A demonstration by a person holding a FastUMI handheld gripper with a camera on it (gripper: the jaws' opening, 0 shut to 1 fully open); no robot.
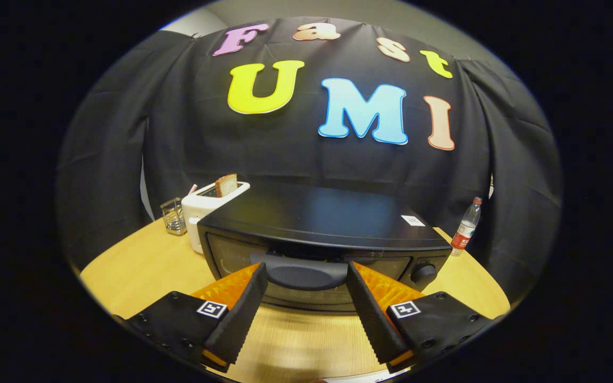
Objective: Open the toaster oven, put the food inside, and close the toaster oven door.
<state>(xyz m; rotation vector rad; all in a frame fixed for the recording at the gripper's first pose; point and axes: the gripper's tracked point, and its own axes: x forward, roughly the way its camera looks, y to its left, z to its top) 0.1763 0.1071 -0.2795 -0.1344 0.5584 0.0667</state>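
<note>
Toaster oven (317, 229) sits on the round wooden table (141, 260), just ahead of the tongs (306, 271); door appears shut, with the handle (302, 272) up near its top edge, so opening is judged not yet done; loading the food and closing the door both remain. Tongs spread, one fingertip to either side of the handle; whether the pads already touch it cannot be told, since the tips overlap the handle ends in this warped view. Oven body is matte black, boxy, with a smooth flat top carrying a dull sheen; handle is a rounded grey bar; one round knob (423, 273) to its right. Fingers are black with ribbed inner faces and orange backing. Behind the oven stands a white glossy toaster (205, 205) with a brown bread slice (226, 185) upright in its slot, presumably the food; beside it, a wire holder (174, 216); well apart on the right, a clear plastic bottle (466, 227).
</note>
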